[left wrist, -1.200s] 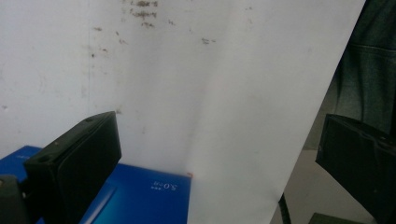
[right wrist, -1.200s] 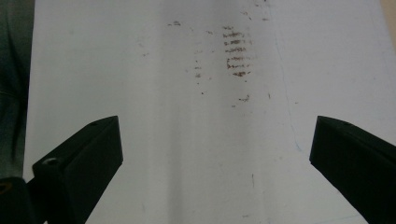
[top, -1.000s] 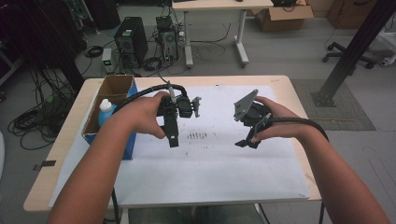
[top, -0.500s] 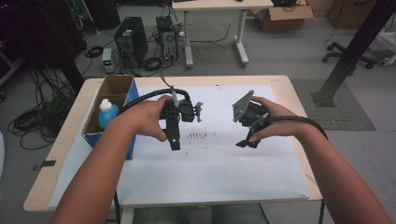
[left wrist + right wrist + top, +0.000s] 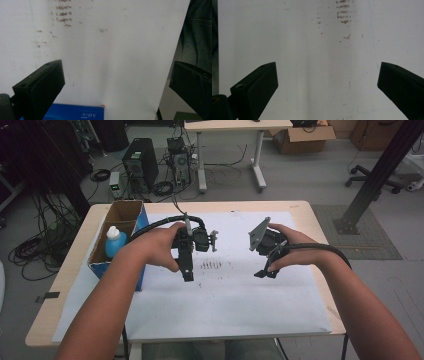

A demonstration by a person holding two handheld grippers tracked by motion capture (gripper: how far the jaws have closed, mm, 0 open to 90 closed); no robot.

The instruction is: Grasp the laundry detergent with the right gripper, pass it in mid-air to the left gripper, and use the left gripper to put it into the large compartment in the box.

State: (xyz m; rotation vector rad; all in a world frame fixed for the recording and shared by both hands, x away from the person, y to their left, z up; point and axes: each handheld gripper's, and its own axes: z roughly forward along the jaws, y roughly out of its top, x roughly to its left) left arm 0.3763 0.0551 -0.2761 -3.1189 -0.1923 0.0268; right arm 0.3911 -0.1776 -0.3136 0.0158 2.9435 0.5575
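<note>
White paper [image 5: 225, 305] covers most of the tabletop [image 5: 305, 212], and both hand-held grippers hang just above it with nothing between their jaws. The left hand-held gripper [image 5: 187, 272] is spread wide, its jaws standing far apart in the left gripper view with only bare paper and the edge of a blue box [image 5: 75, 113] beneath them; the right hand-held gripper [image 5: 262, 272] is equally wide and holds nothing, as the right gripper view shows. Nearest to both is a patch of dark smudges [image 5: 211, 265] on the paper, lying between the two hands. The only real objects stand well off to the left: a bottle [image 5: 115, 242] with a blue body and white cap, upright inside an open carton [image 5: 125, 212] at the table's left edge. Judging from this, a reach for the bottle would be the risky move, since the carton's walls crowd it and a wide jaw could catch the cardboard rim or tip the bottle. A low sweep could also drag or crease the paper, and the trailing cable [image 5: 155, 225] might snag the carton.
</note>
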